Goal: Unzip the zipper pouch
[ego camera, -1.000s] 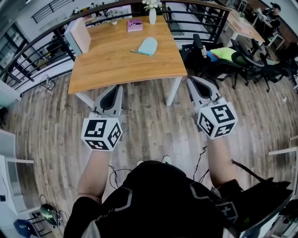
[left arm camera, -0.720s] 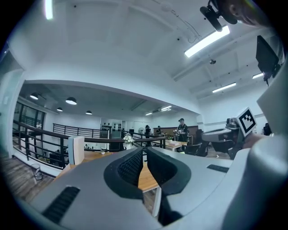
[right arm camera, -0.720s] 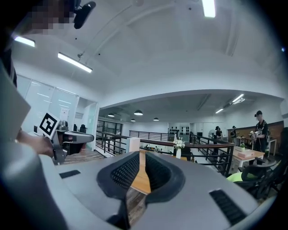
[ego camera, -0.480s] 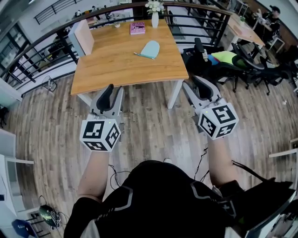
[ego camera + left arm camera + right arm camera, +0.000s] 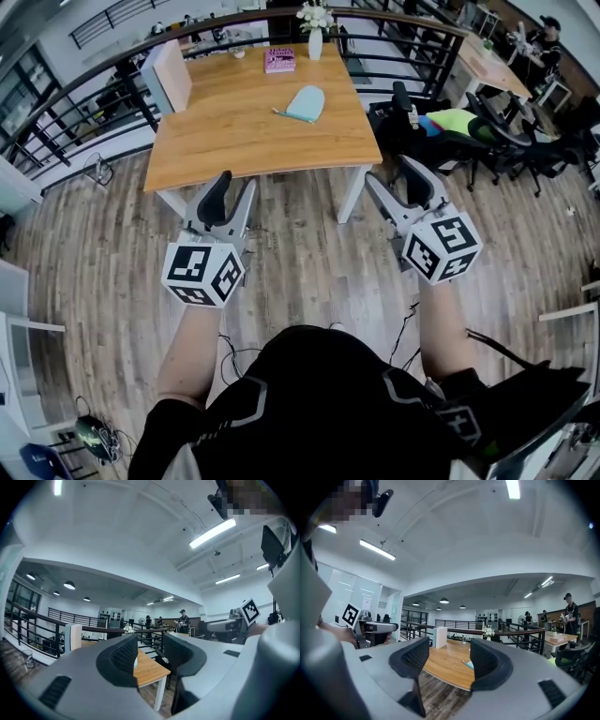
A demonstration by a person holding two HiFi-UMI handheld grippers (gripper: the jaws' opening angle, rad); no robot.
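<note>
Zipper pouch (image 5: 305, 103), pale blue-green, is seen lying flat on a wooden surface (image 5: 234, 141). It is well ahead of both tongs and roughly midway between the lines along which they are pointed. It is touched by neither. In the right gripper view the pouch (image 5: 469, 664) is glimpsed through the gap between the jaws, far beyond them.

The left tongs (image 5: 236, 186) are held level over the plank floor (image 5: 300, 253), just short of the surface's near edge. Their jaws have just been opening and are now spread wide, with nothing between them.

The right tongs (image 5: 392, 178) are likewise held level, off the surface's near right corner. Their jaws too have just been opening and are set wide apart, and nothing is gripped.

Beyond the pouch, at the far edge of the surface, a pink book (image 5: 279, 60) and a white vase of flowers (image 5: 315, 42) are placed, farthest of all from the tongs.
</note>
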